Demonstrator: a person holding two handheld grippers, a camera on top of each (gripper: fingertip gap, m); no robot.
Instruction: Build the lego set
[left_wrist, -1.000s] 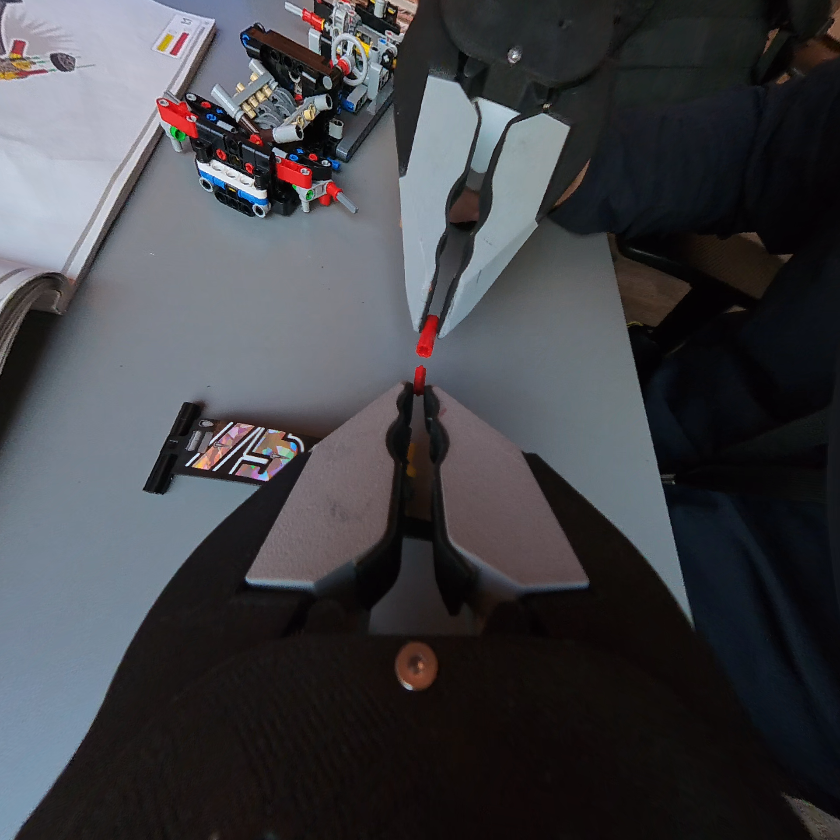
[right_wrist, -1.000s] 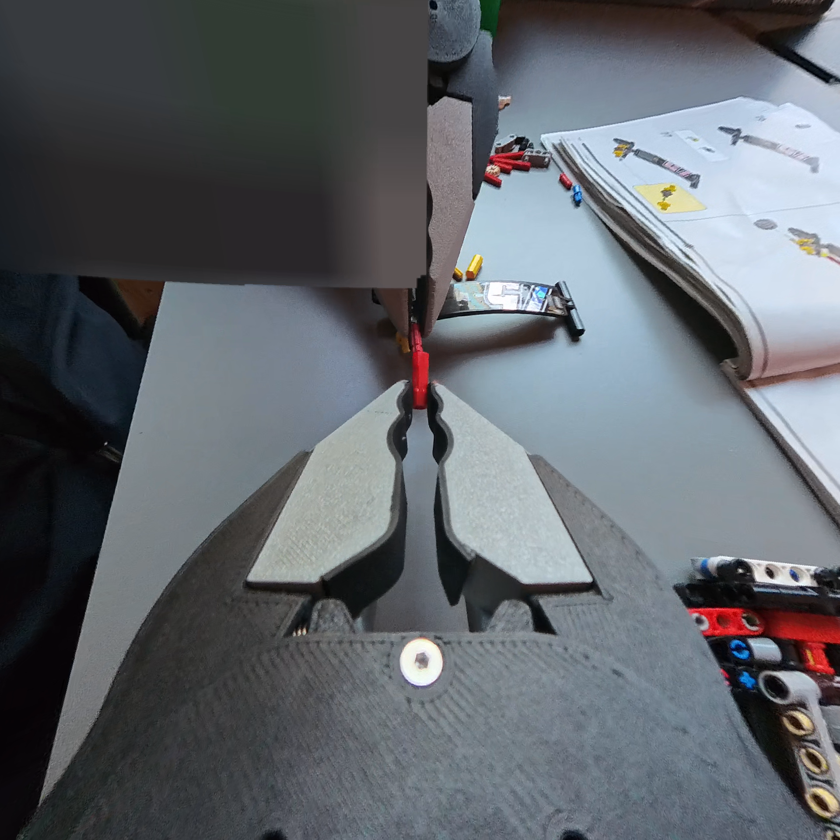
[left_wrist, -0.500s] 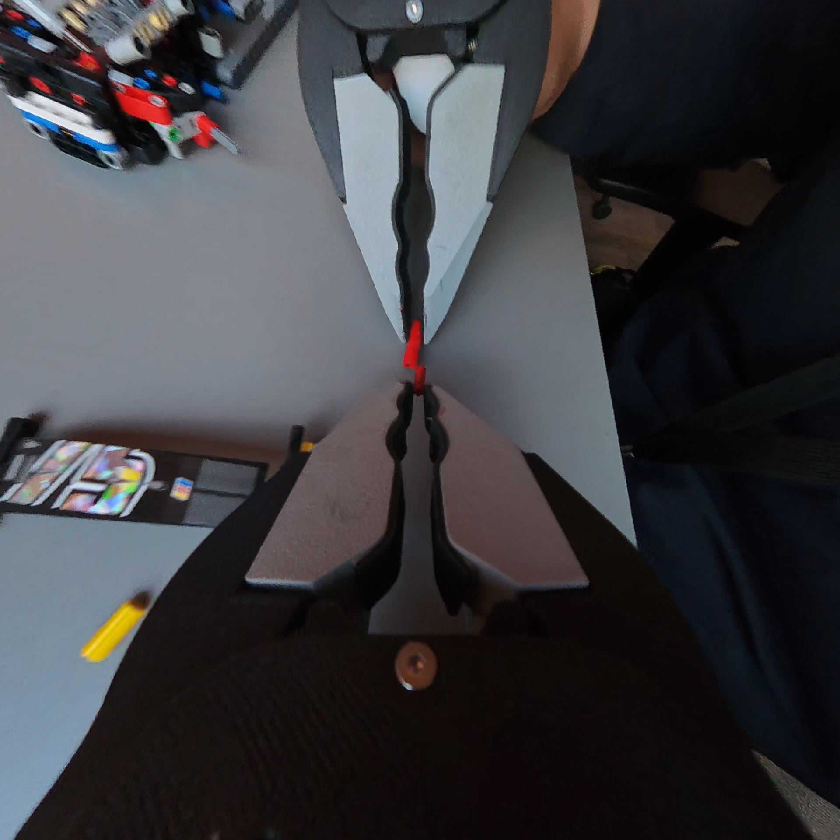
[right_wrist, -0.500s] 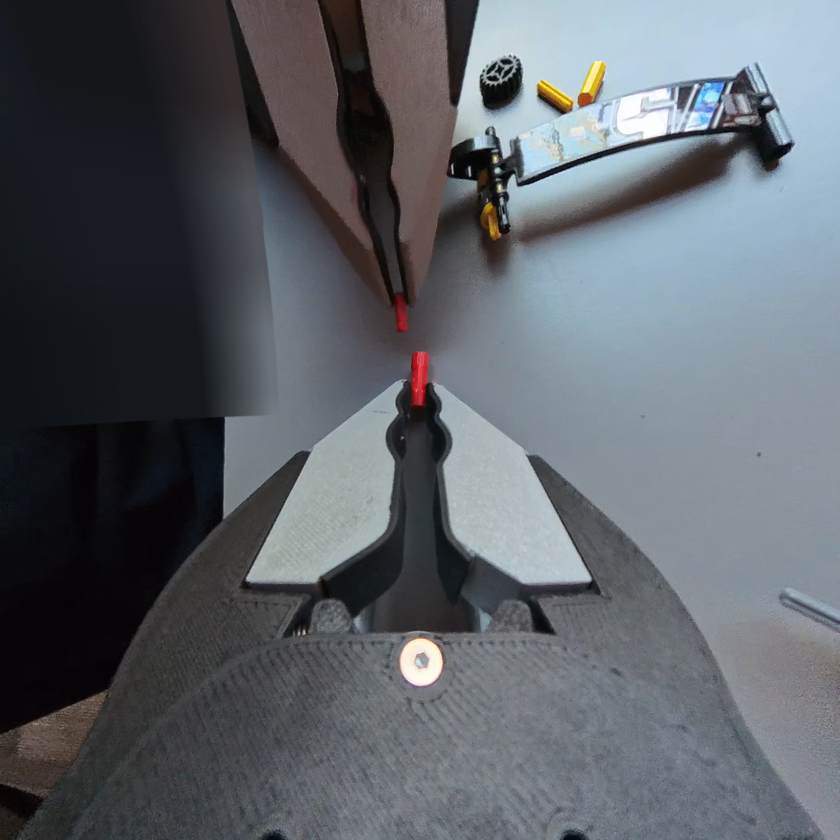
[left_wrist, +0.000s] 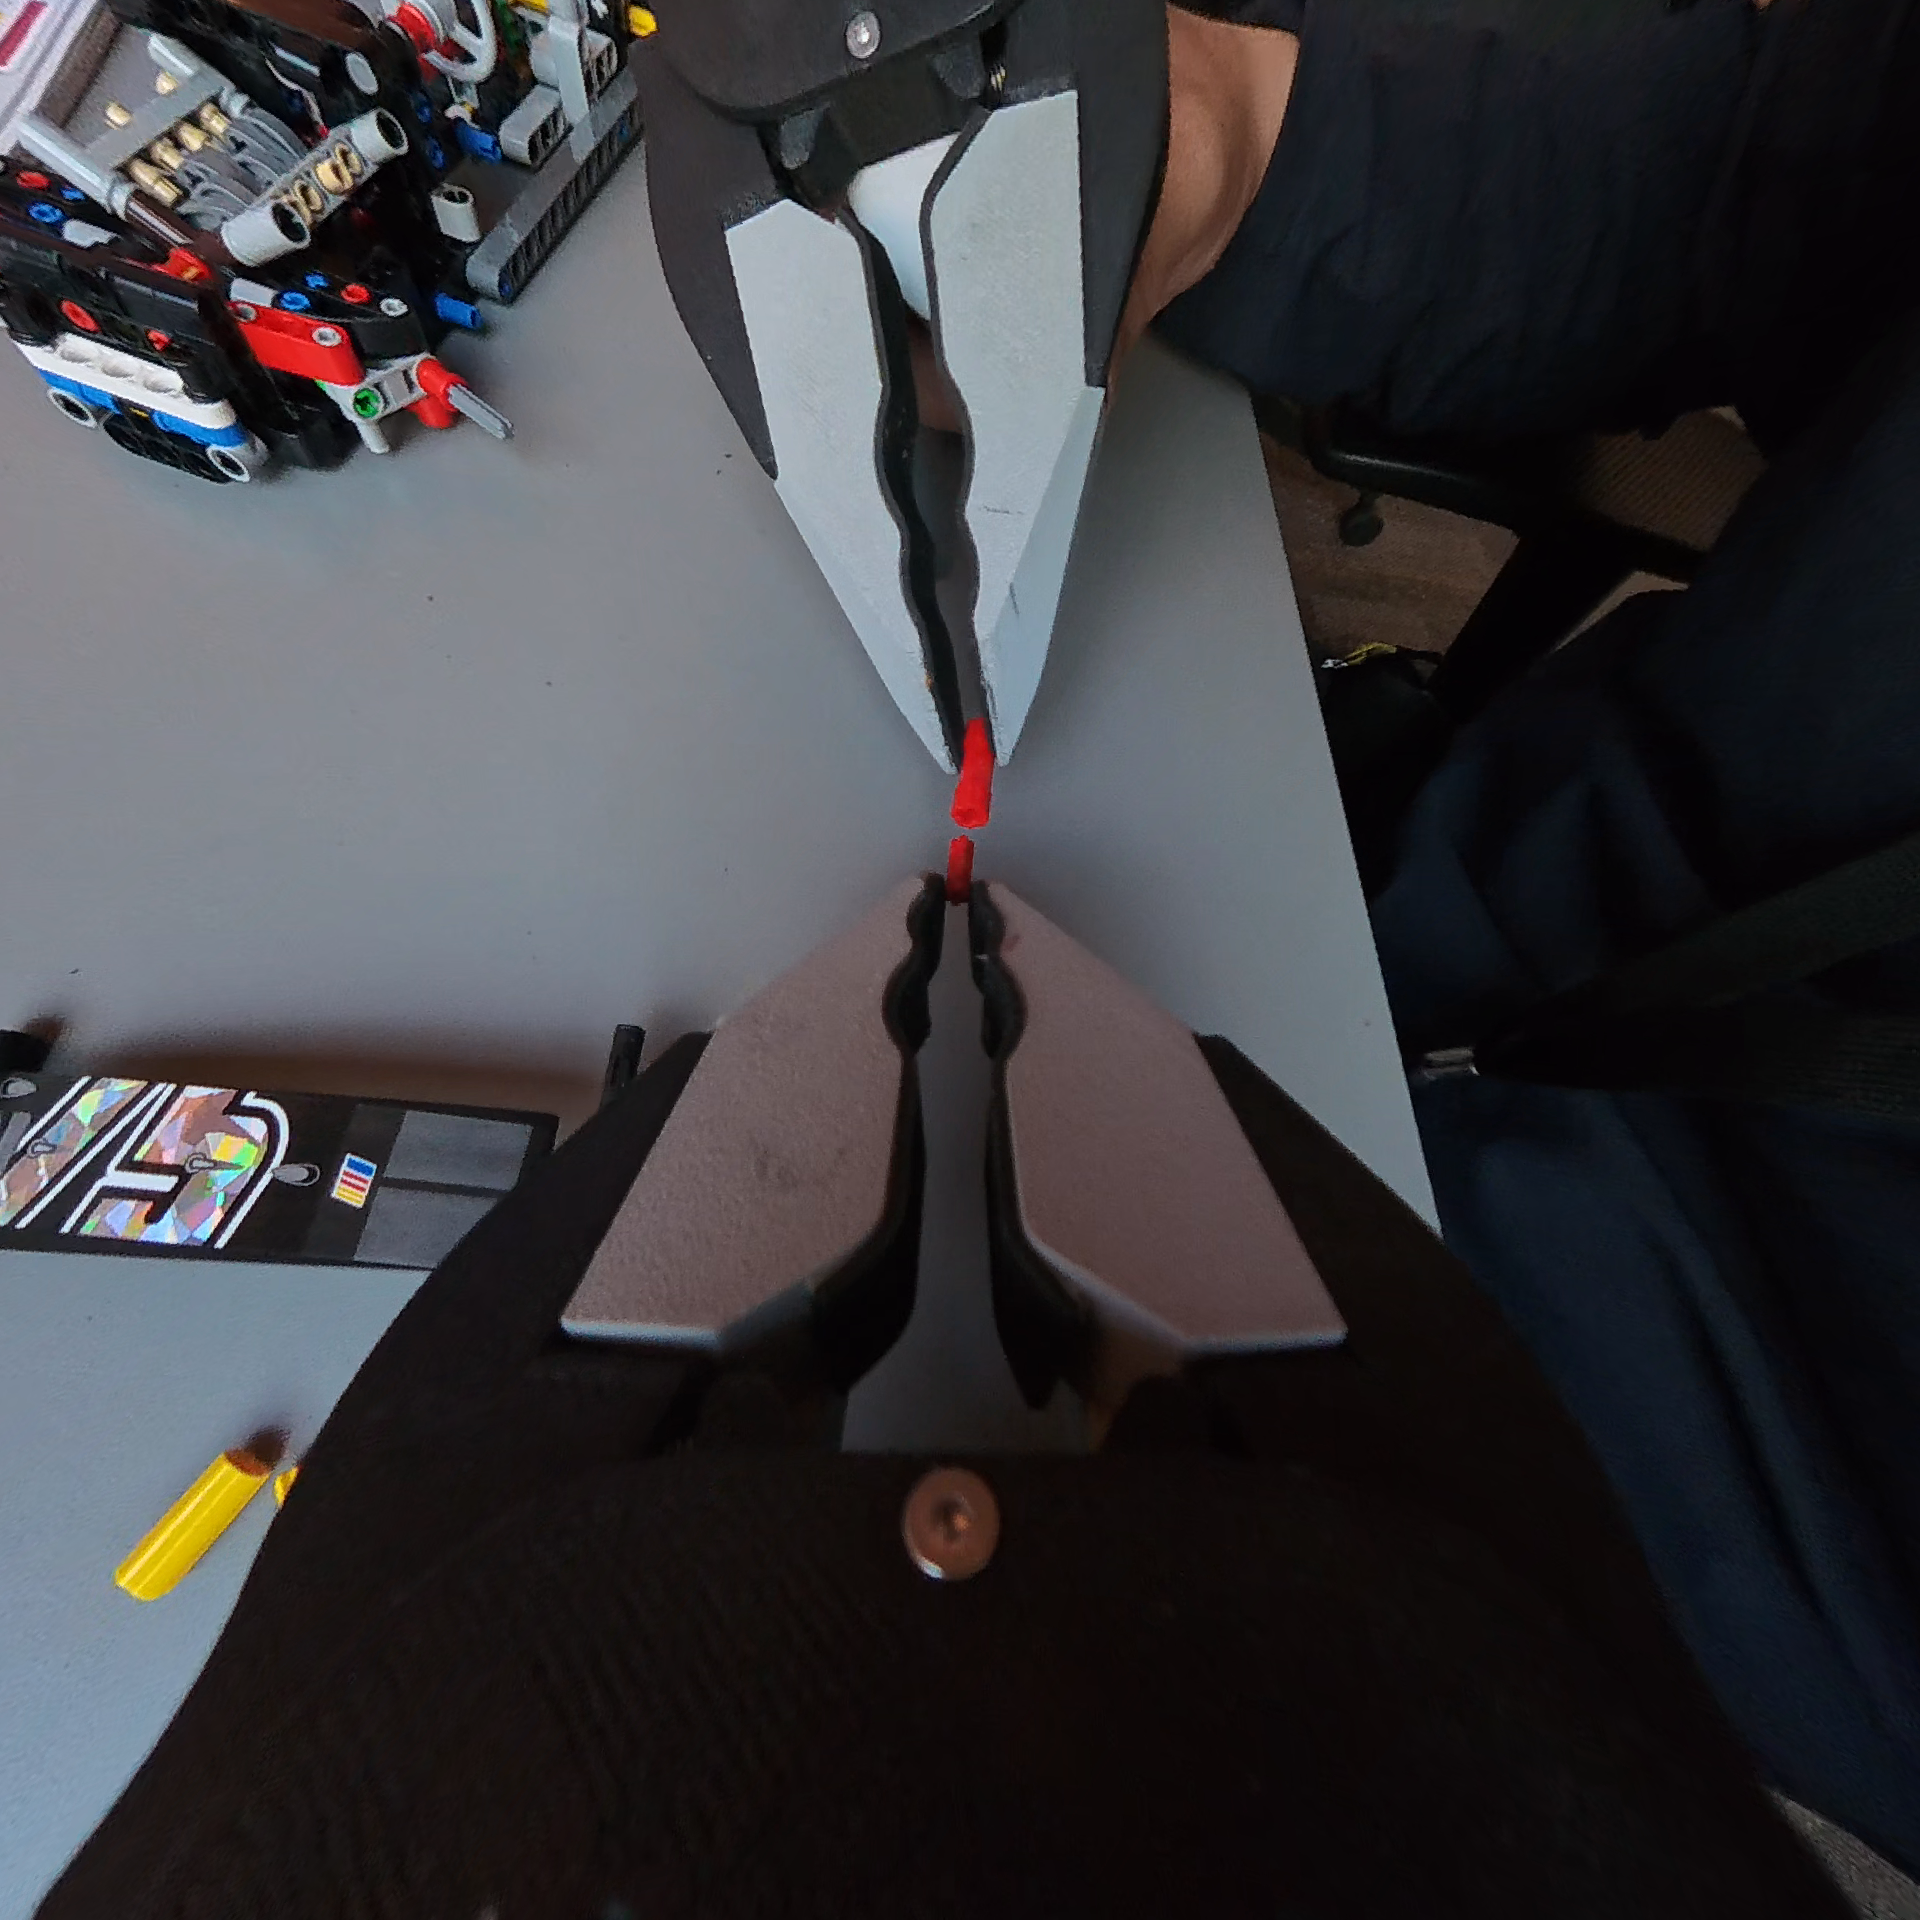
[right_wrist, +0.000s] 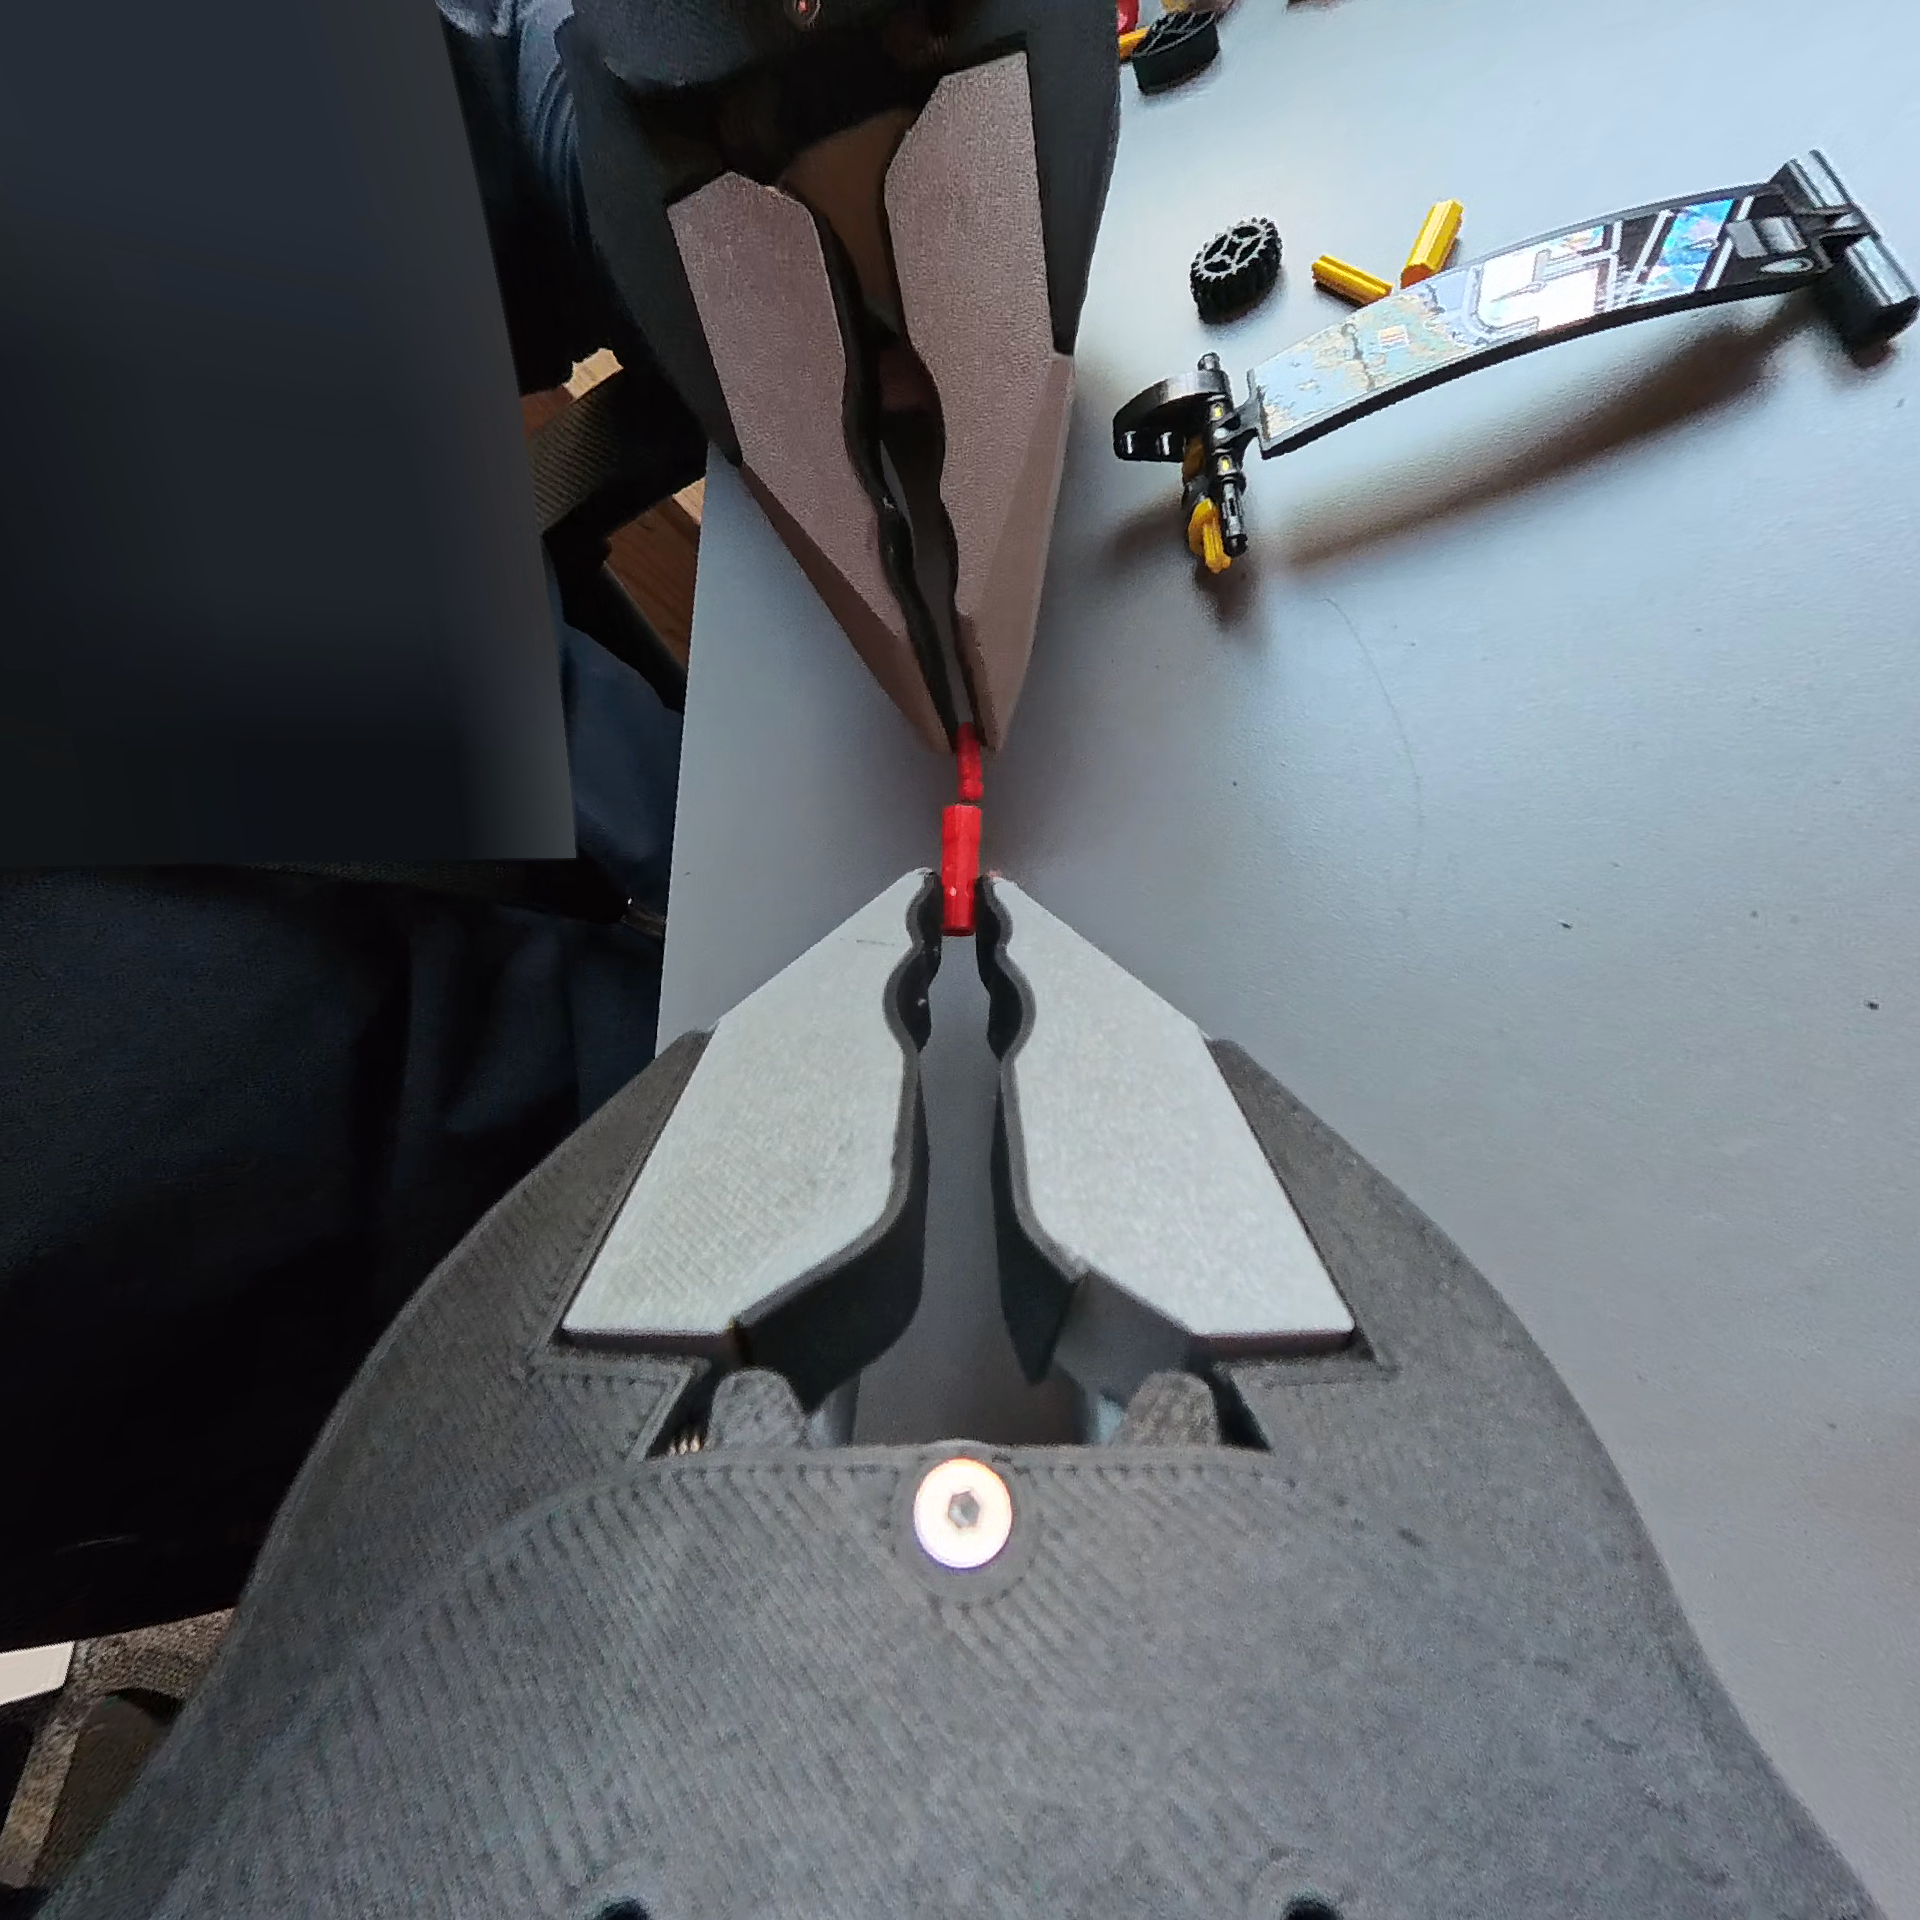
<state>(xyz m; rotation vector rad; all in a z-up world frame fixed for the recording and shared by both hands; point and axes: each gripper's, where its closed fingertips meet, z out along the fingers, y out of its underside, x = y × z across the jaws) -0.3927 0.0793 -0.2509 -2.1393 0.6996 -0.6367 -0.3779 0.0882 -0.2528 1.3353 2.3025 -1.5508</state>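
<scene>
Two tongs face tip to tip above the bench (left_wrist: 416, 727): left tongs (left_wrist: 958, 891) pinch a thin red pin (left_wrist: 960, 864), right tongs (right_wrist: 960, 902) pinch a red sleeve (right_wrist: 958, 868). Both look light, stiff, slippery; each is gripped by its rear end.

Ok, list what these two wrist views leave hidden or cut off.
- Left wrist view: the multicoloured brick-built model is cropped by the top-left edge.
- Left wrist view: the black holographic-stickered panel runs off the left edge.
- Right wrist view: a blur patch covers the upper left.

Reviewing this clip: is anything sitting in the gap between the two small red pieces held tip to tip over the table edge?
Nothing visible. The left gripper pinches a thin red pin; the right gripper pinches a red sleeve. Only a small open gap separates them.
</scene>
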